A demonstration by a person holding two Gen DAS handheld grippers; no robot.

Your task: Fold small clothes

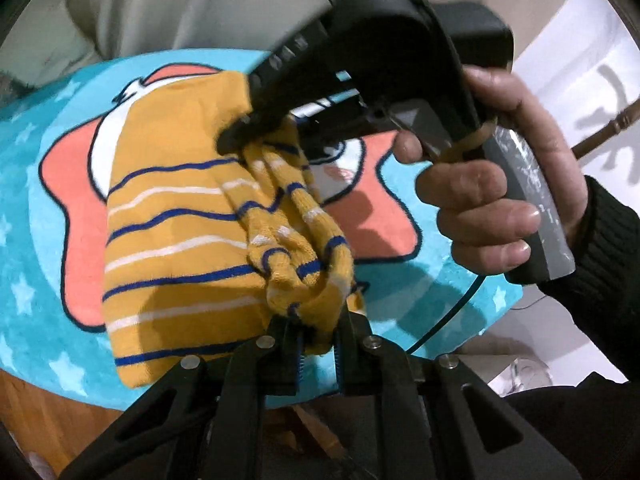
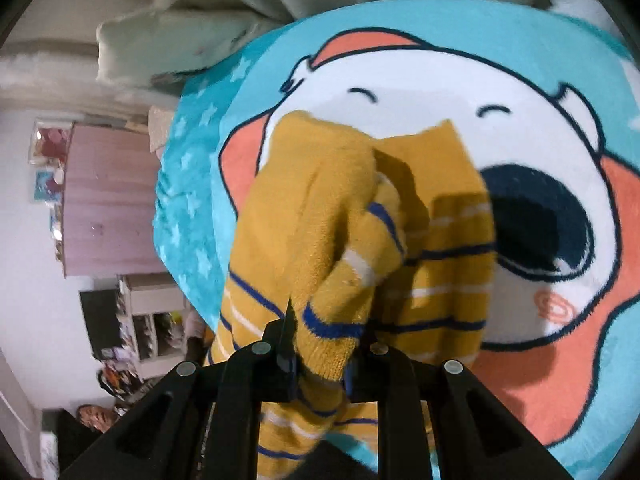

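A small mustard-yellow knit garment (image 1: 176, 220) with blue and white stripes lies partly lifted over a turquoise cartoon mat (image 1: 36, 184). My left gripper (image 1: 314, 340) is shut on a bunched edge of the garment. The right gripper (image 1: 240, 136), held in a hand (image 1: 492, 208), pinches the far edge of the same fold. In the right wrist view the garment (image 2: 320, 216) hangs bunched in front of the lens, and my right gripper (image 2: 320, 364) is shut on its striped edge above the mat (image 2: 500, 40).
The mat covers a round wooden table (image 1: 44, 412). A beige cloth (image 2: 168, 36) lies beyond the mat. Shelves and a pink cabinet (image 2: 108, 200) stand in the room to the left. A teal cable (image 1: 452, 316) hangs from the right gripper.
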